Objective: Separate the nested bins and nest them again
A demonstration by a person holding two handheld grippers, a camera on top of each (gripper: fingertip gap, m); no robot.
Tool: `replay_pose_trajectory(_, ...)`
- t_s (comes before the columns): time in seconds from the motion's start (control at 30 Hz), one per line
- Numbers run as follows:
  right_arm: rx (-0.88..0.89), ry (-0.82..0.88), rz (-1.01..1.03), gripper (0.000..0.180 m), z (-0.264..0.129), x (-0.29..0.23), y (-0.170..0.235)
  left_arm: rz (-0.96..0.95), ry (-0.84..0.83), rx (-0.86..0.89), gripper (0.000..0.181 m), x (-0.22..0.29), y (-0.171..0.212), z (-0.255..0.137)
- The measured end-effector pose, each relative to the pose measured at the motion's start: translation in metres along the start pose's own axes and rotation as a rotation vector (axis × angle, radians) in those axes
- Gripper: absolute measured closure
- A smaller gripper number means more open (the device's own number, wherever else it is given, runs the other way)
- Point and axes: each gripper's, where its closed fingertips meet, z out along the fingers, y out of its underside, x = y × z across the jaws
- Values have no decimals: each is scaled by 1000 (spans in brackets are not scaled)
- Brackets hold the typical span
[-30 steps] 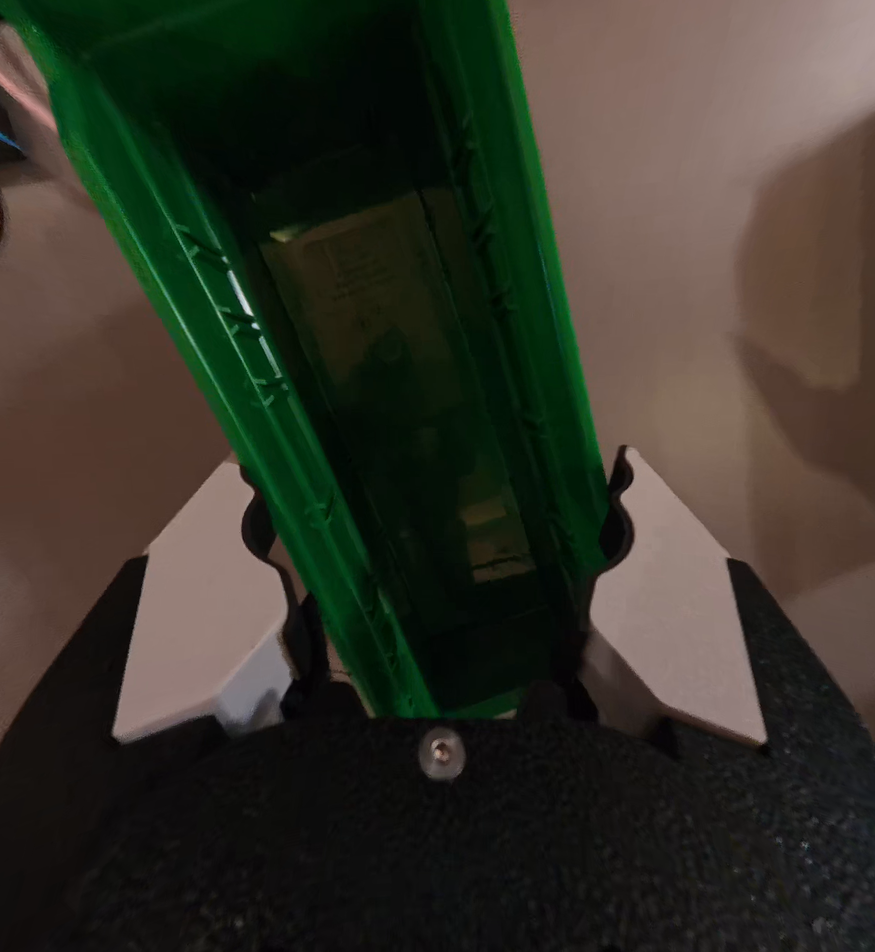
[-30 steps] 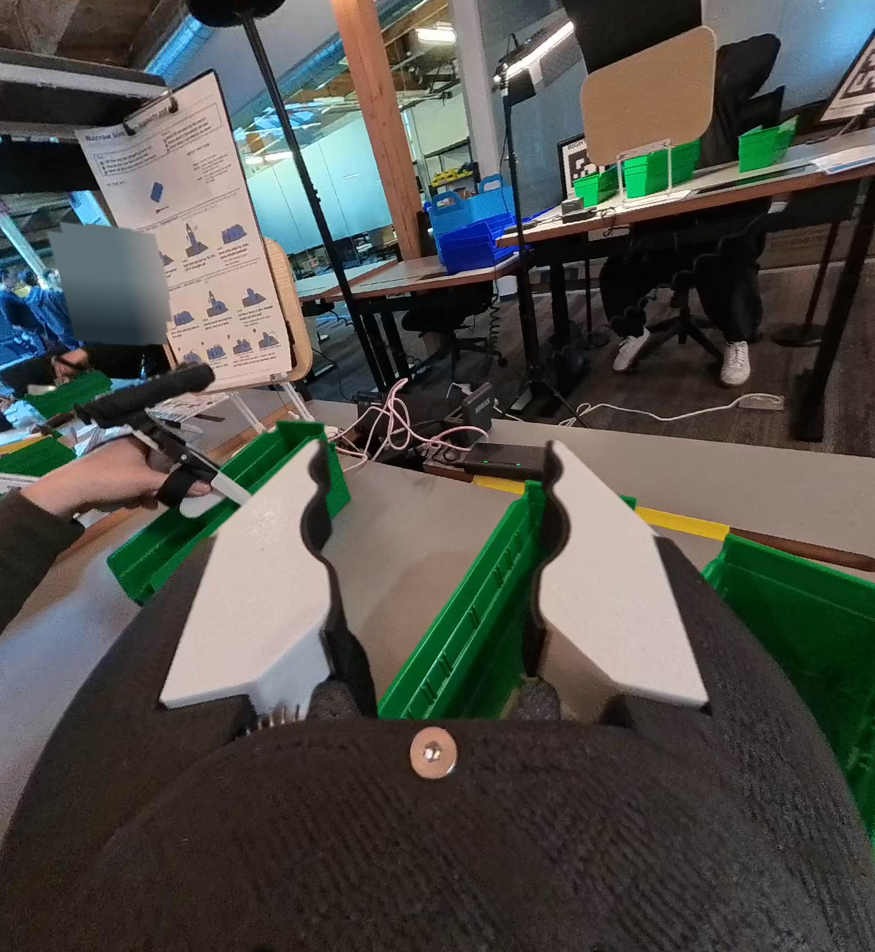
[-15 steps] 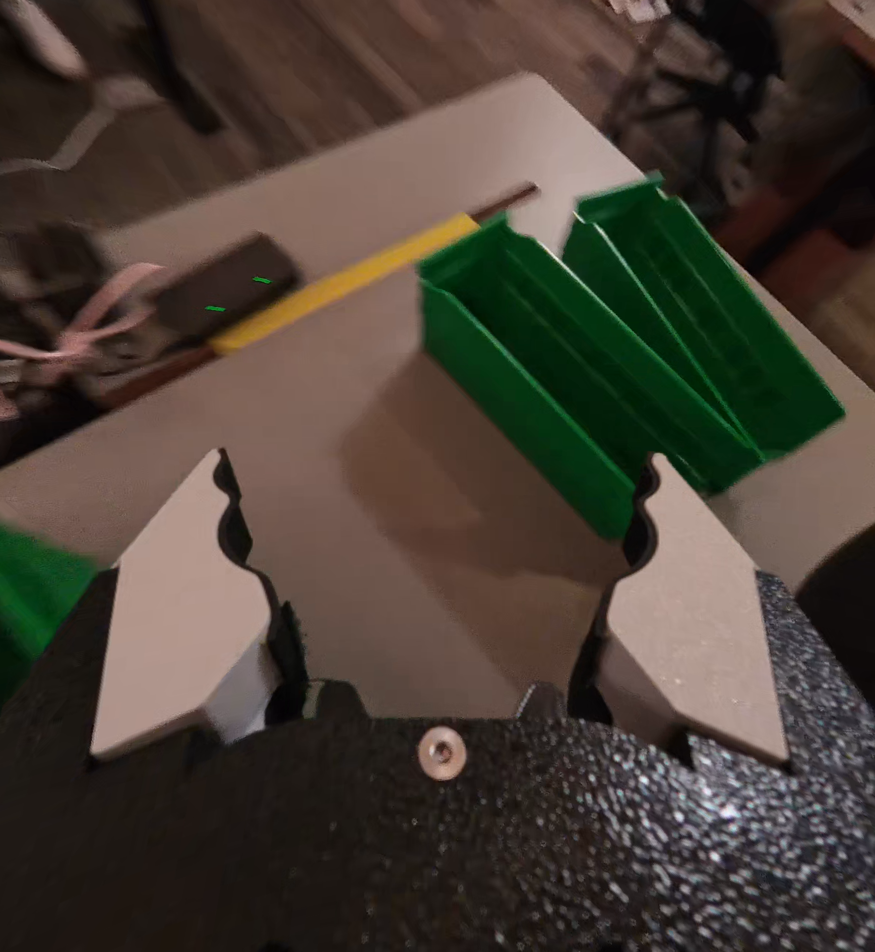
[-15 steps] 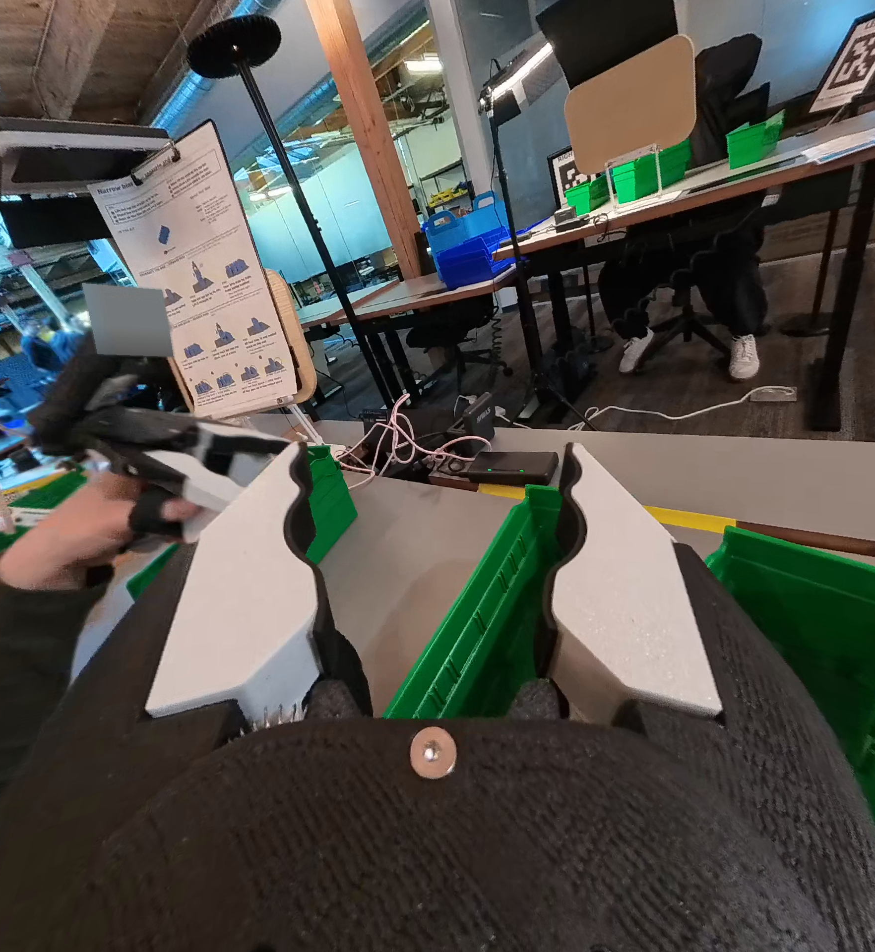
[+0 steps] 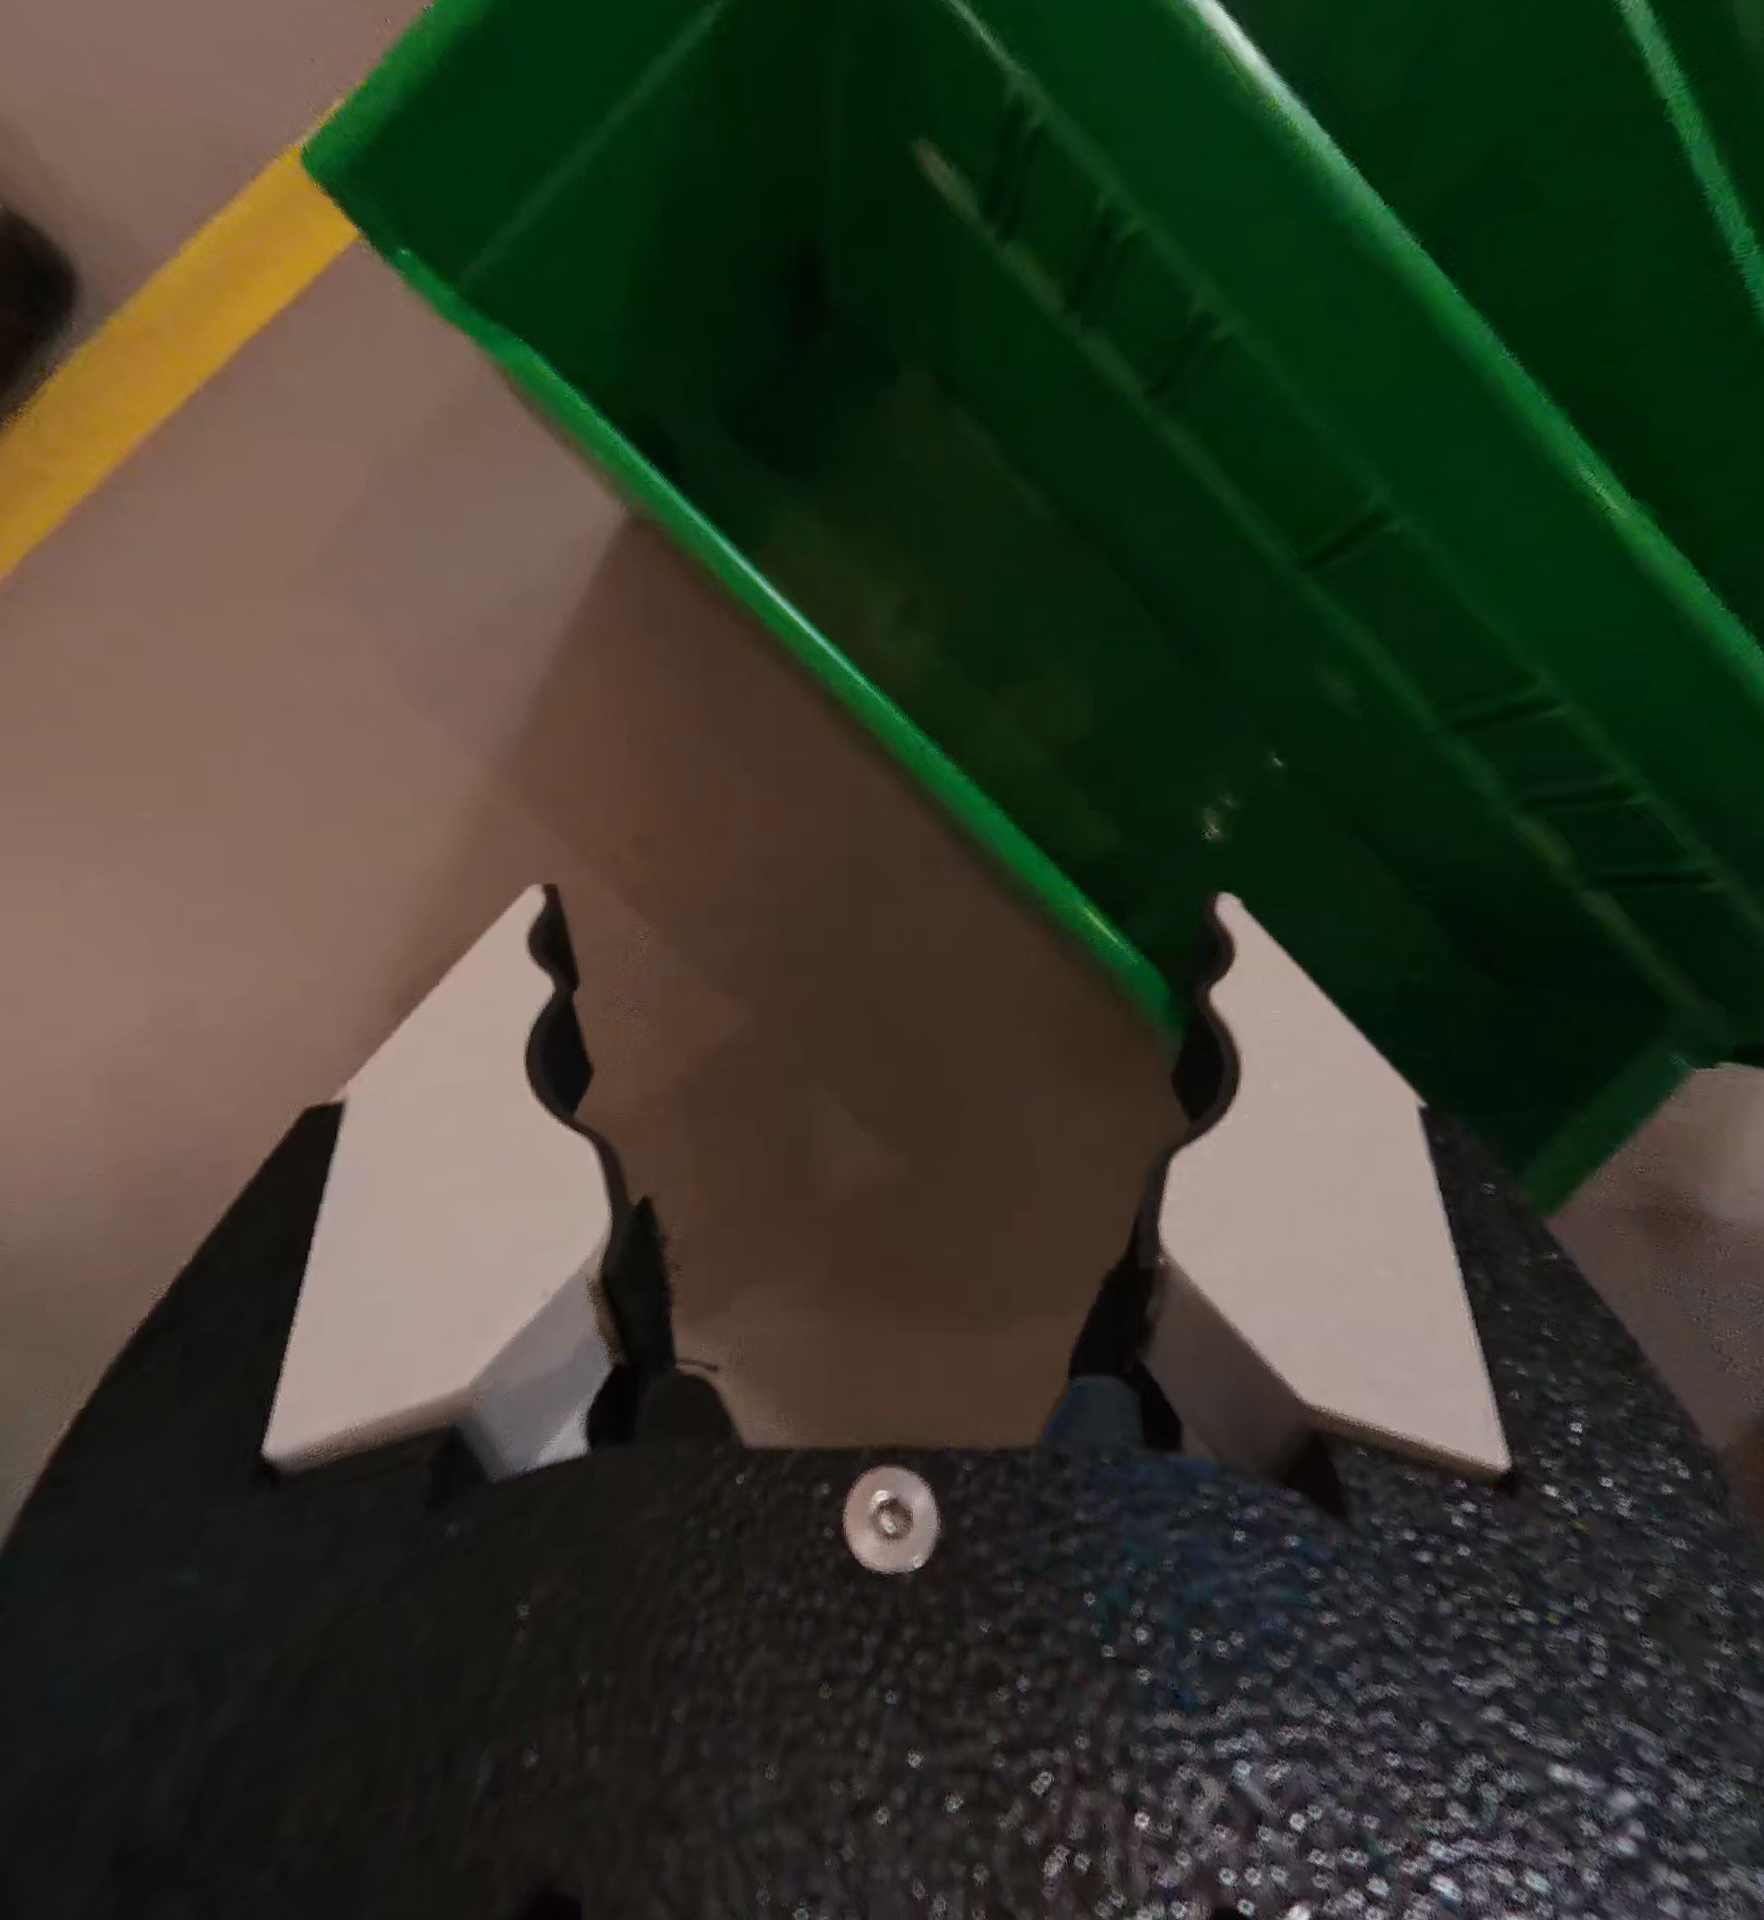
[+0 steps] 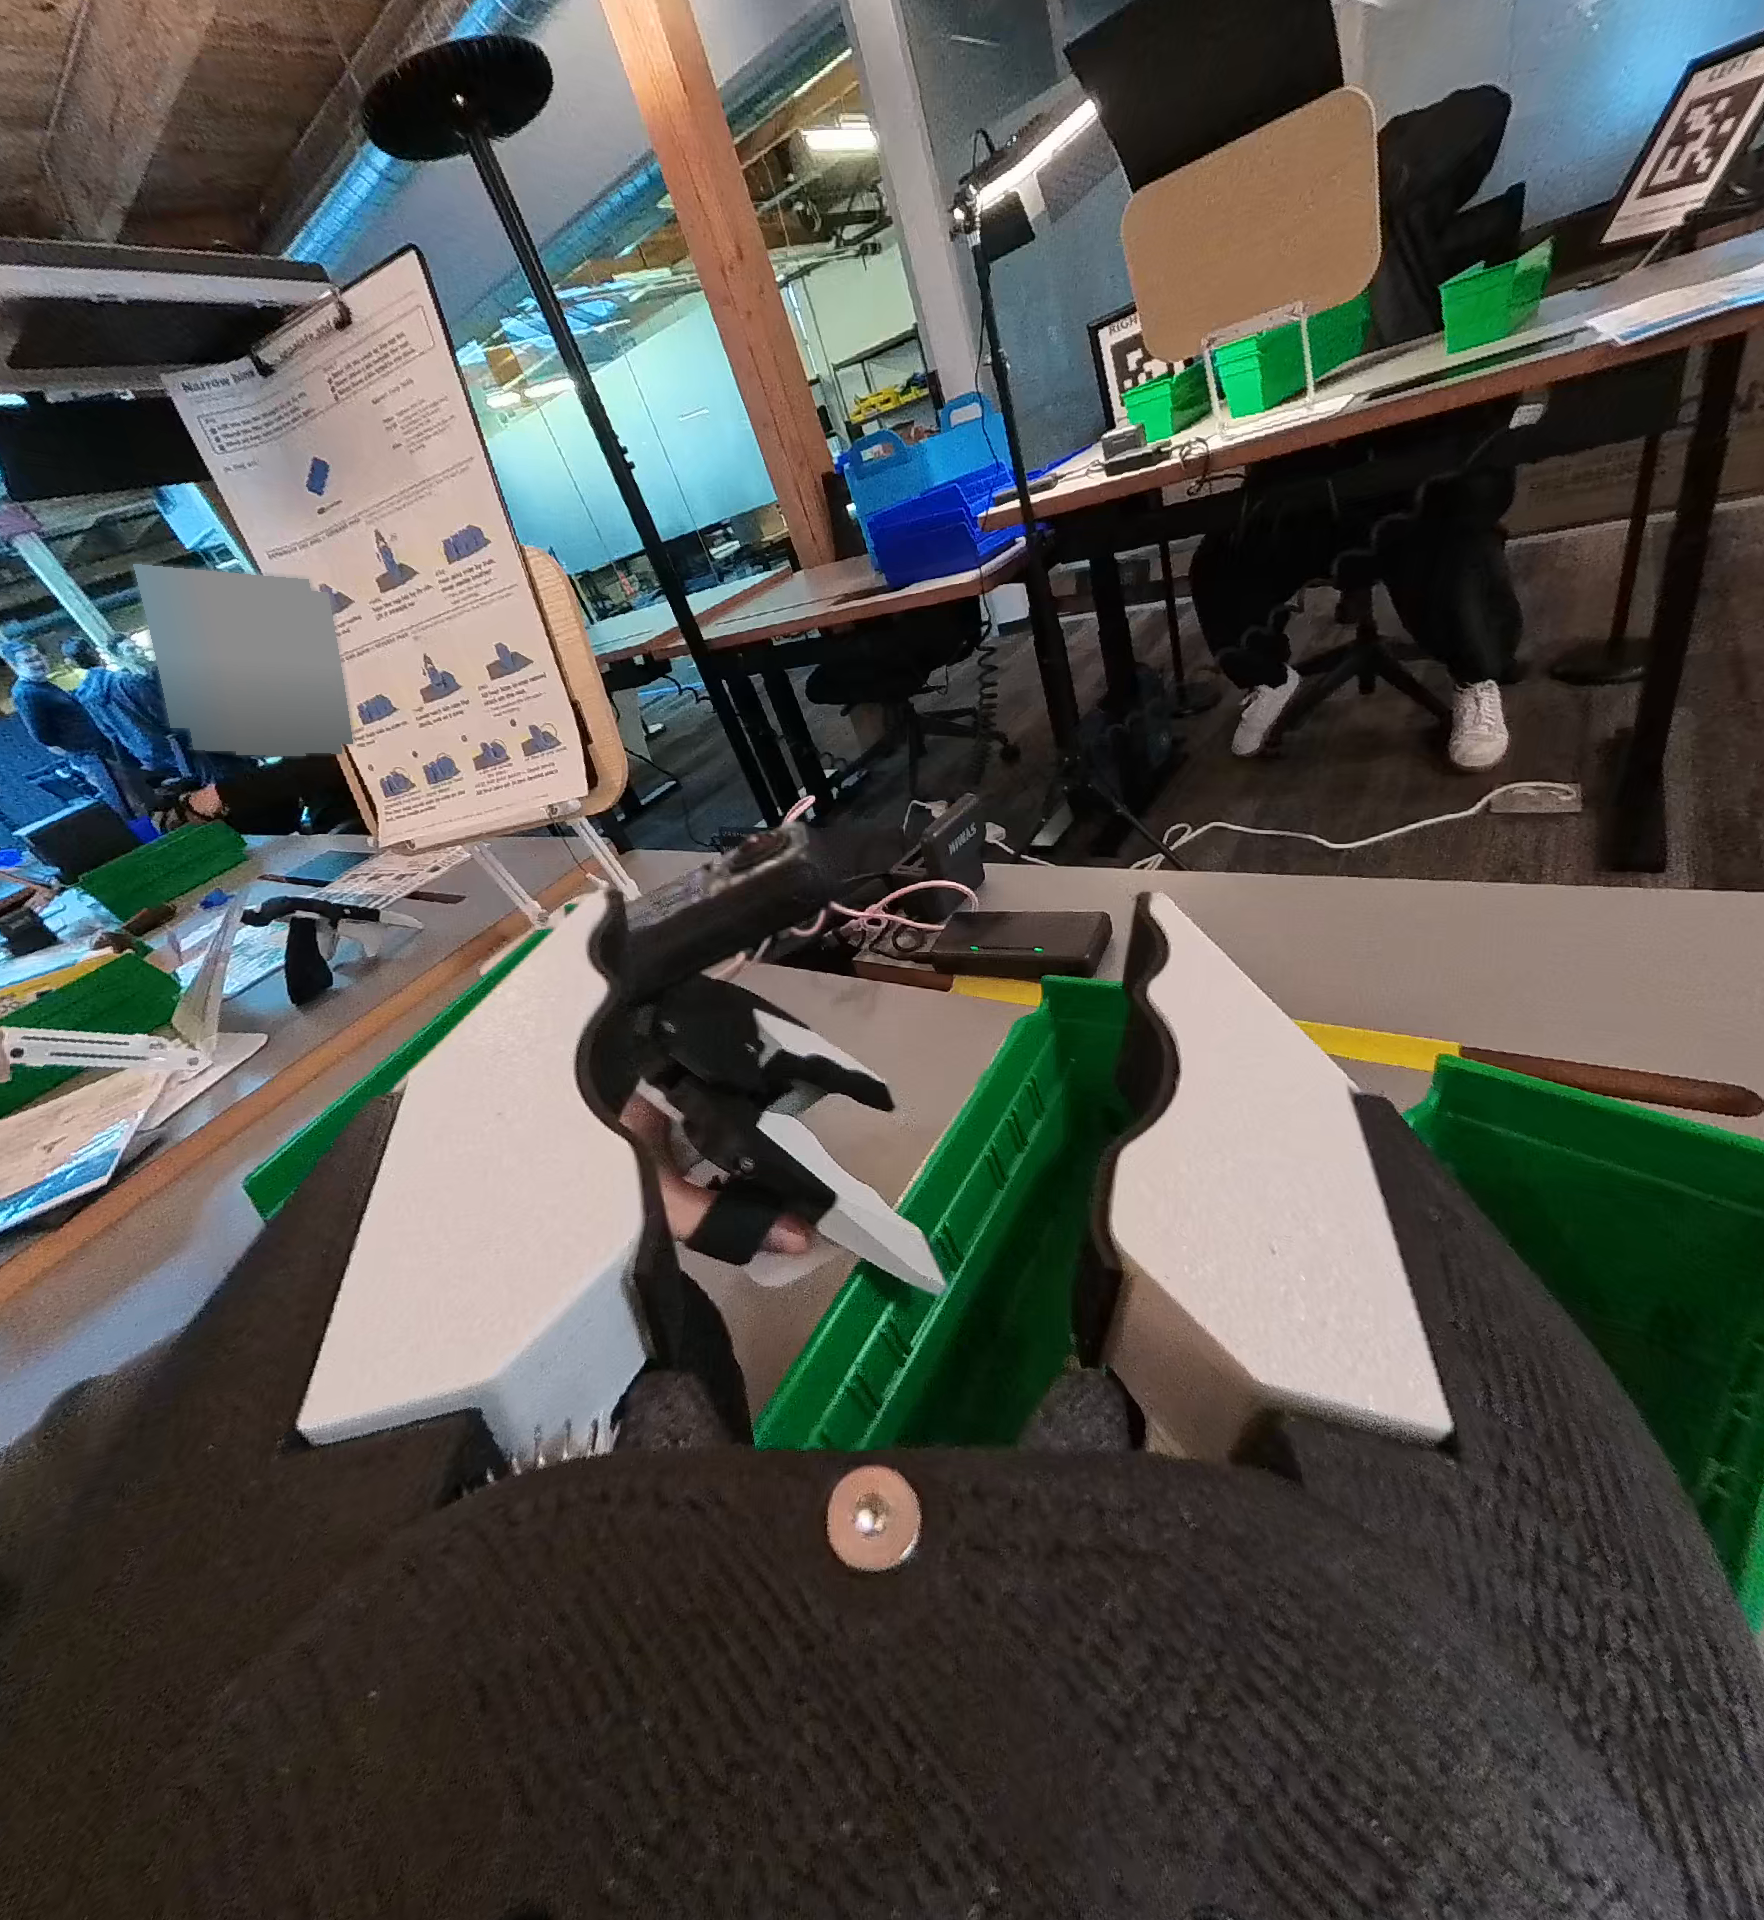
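- Your left gripper (image 5: 878, 977) is spread wide and empty, hovering over the beige table (image 5: 234, 831)
- Its right fingertip (image 5: 1221, 935) sits right at the near corner of the middle green bin (image 5: 1065, 468); I can't tell if they touch
- Your right gripper (image 6: 873, 1039) is spread wide too, straddling that bin's left wall (image 6: 971, 1226)
- A second green bin (image 6: 1636, 1247) lies just right of it
- A third green bin (image 6: 379, 1101) shows behind your left finger, well apart

Green bins (image 5: 1117, 499) glossy smooth plastic; table (image 5: 234, 831) matt; gripper body (image 5: 961, 1714) rough black.
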Motion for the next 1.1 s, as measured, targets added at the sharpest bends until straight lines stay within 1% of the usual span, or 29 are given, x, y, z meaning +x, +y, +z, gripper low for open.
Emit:
replay_pose_trajectory(0.07,-5,5,-1,85,1,1,1,-8,-12,-14,73,-9,7,-6)
replay_pose_trajectory(0.2,-12,-5,-2,85,2,-1,2,-18,-125,-43,77,-46,22,-21)
replay_pose_trajectory(0.27,-11,-8,-3,85,2,-2,2,-50,-133,-40,83,-61,31,-29)
replay_pose_trajectory(0.3,-9,-11,-1,85,2,-2,2,-68,-134,-32,89,-68,35,-33)
replay_pose_trajectory(0.33,-6,-12,1,86,2,-2,1,-79,-110,-18,88,-72,38,-36)
replay_pose_trajectory(0.37,-4,-12,4,86,2,-1,1,-101,-51,12,83,-70,38,-40)
replay_pose_trajectory(0.4,-4,-12,6,86,2,-1,1,-128,47,63,76,-63,33,-47)
replay_pose_trajectory(0.47,-4,-11,11,86,3,0,1,-180,277,224,50,-42,10,-70)
replay_pose_trajectory(0.5,-6,-10,12,86,3,1,2,-177,375,302,42,-32,-3,-85)
replay_pose_trajectory(0.53,-8,-10,11,86,3,1,2,-164,415,341,32,-28,-10,-96)
replay_pose_trajectory(0.57,-9,-10,10,86,4,0,2,-122,409,343,22,-25,-14,-99)
replay_pose_trajectory(0.6,-10,-10,8,86,4,0,2,-70,357,298,21,-26,-11,-96)
replay_pose_trajectory(0.67,-13,-11,5,85,5,-1,3,32,224,129,22,-28,6,-77)
replay_pose_trajectory(0.73,-18,-10,3,86,6,-1,4,105,147,-19,21,-22,21,-58)
replay_pose_trajectory(0.8,-25,-9,1,86,7,-1,5,139,100,-88,21,-16,25,-41)
replay_pose_trajectory(0.9,-22,-9,-3,85,6,-2,4,155,77,-186,21,-11,32,-22)
replay_pose_trajectory(0.97,-4,-12,-1,86,5,-3,1,150,26,-264,21,-19,39,-13)
replay_pose_trajectory(1.03,3,-21,2,86,4,-4,0,126,56,-378,21,-16,57,-8)
replay_pose_trajectory(1.1,1,-25,5,86,4,-4,0,61,122,-417,25,-6,65,-3)
